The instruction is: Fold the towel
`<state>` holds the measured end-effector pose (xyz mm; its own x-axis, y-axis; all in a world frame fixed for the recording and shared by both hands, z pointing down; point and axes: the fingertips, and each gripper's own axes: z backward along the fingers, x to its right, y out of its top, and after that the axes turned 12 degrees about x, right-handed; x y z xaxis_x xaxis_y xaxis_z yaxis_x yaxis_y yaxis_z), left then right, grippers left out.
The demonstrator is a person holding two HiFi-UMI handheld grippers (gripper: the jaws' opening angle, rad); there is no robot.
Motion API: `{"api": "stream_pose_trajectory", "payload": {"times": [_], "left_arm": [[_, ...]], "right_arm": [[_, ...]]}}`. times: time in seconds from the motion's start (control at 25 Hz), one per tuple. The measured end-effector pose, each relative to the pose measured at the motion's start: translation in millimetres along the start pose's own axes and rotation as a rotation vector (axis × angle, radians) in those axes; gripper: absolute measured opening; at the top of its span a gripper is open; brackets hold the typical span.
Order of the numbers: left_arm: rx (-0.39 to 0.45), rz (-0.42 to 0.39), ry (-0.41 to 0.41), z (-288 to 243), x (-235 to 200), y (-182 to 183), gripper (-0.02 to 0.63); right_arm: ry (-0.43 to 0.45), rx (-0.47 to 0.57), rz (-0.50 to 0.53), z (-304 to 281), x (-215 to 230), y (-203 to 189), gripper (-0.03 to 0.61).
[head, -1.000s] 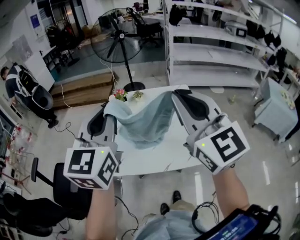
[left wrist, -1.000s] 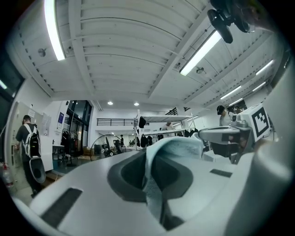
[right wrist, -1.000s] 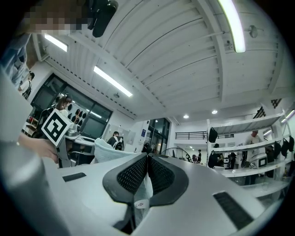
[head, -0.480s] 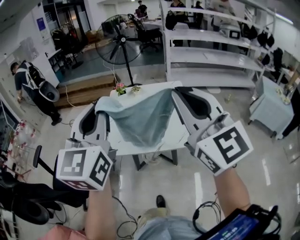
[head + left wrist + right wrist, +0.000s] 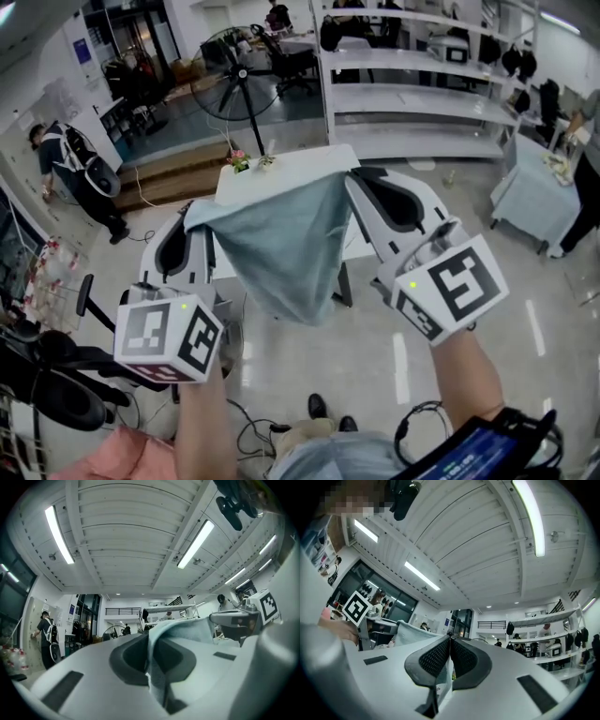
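A light blue-grey towel (image 5: 281, 248) hangs in the air, stretched between my two grippers by its upper corners, its lower end sagging to a point above the floor. My left gripper (image 5: 192, 223) is shut on the towel's left corner; in the left gripper view the cloth (image 5: 157, 667) is pinched between the jaws and runs off to the right. My right gripper (image 5: 352, 180) is shut on the right corner, and the right gripper view shows cloth (image 5: 444, 674) squeezed between the ribbed pads. The white table (image 5: 292, 161) stands behind the towel.
Small flower pots (image 5: 242, 161) sit on the table's far left corner. A standing fan (image 5: 239, 75) and white shelving (image 5: 412, 94) lie beyond. A person (image 5: 70, 169) stands at left, an office chair (image 5: 56, 375) lower left, a small covered table (image 5: 530, 192) right.
Both grippers have drawn back from the table together with the towel. Its lower end, which lay on the tabletop, now hangs free in front of the table.
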<state>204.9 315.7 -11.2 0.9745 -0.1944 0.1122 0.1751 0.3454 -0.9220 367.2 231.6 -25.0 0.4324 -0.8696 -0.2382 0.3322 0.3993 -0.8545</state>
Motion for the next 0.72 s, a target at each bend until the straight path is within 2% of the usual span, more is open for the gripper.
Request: {"api": "stream_pose_trajectory", "payload": {"times": [0.28, 0.72], "left_arm": [[0.0, -0.006, 0.033, 14, -8, 4, 0.014], [0.006, -0.028, 0.117, 12, -32, -3, 0.014]], "right_arm": [[-0.011, -0.003, 0.023, 6, -11, 12, 0.023], [-0.004, -0.016, 0.034, -10, -14, -2, 0.023]]}}
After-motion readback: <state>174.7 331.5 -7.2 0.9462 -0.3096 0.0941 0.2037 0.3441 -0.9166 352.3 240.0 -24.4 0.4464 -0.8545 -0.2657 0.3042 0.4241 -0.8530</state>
